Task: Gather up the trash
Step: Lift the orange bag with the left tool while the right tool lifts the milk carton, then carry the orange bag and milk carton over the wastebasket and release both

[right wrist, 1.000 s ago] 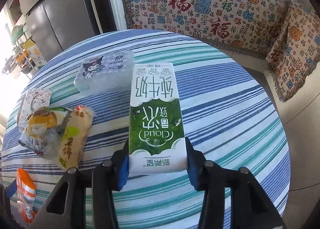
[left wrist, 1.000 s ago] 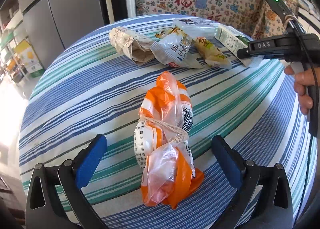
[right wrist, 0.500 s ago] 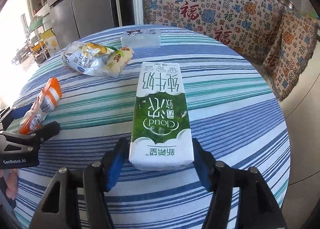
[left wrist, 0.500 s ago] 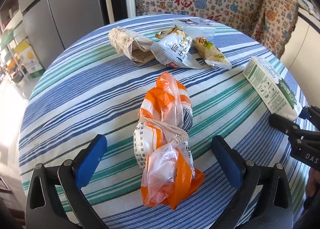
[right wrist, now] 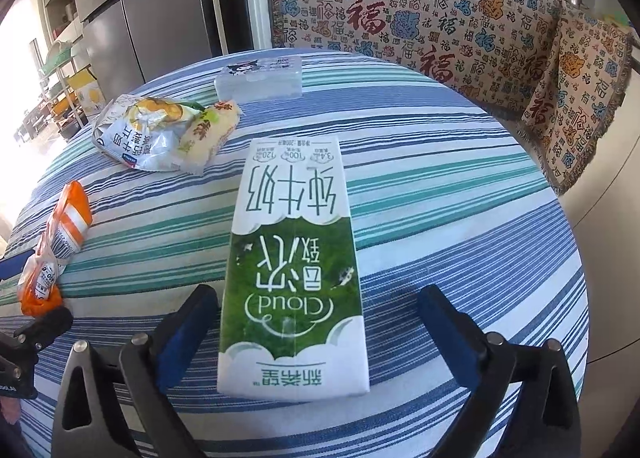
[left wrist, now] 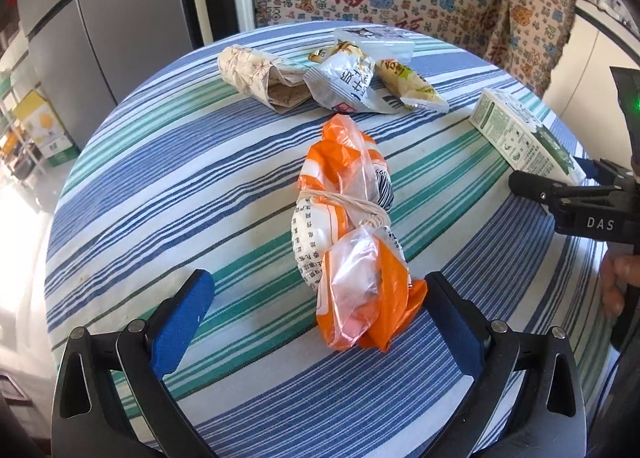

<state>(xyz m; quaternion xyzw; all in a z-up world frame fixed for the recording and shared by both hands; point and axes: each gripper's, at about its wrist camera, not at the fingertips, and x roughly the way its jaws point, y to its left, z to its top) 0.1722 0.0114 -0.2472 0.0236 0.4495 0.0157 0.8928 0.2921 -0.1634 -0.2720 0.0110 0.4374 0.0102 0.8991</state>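
Observation:
A green and white milk carton (right wrist: 294, 270) lies flat on the striped tablecloth (right wrist: 460, 225) between the fingers of my right gripper (right wrist: 316, 322). Its jaws are opening wide, and both blue pads stand clear of the carton's sides. The same carton (left wrist: 524, 135) shows at the right in the left wrist view, with the right gripper (left wrist: 568, 185) at its near end. An orange and clear plastic bag bundle (left wrist: 352, 234) tied with string lies between the fingers of my left gripper (left wrist: 316, 310), which is open and apart from it.
Farther back lie a crumpled paper bag (left wrist: 264, 75), a silver snack packet (left wrist: 348, 83), a yellow wrapper (left wrist: 408, 87) and a clear plastic box (right wrist: 260, 77). A patterned sofa cover (right wrist: 420, 17) stands behind the round table, and a grey fridge (left wrist: 100, 17) at the left.
My right gripper carried the milk carton to the right side of the table, set it down and spread its jaws off it. The left gripper and the orange bundle have not moved.

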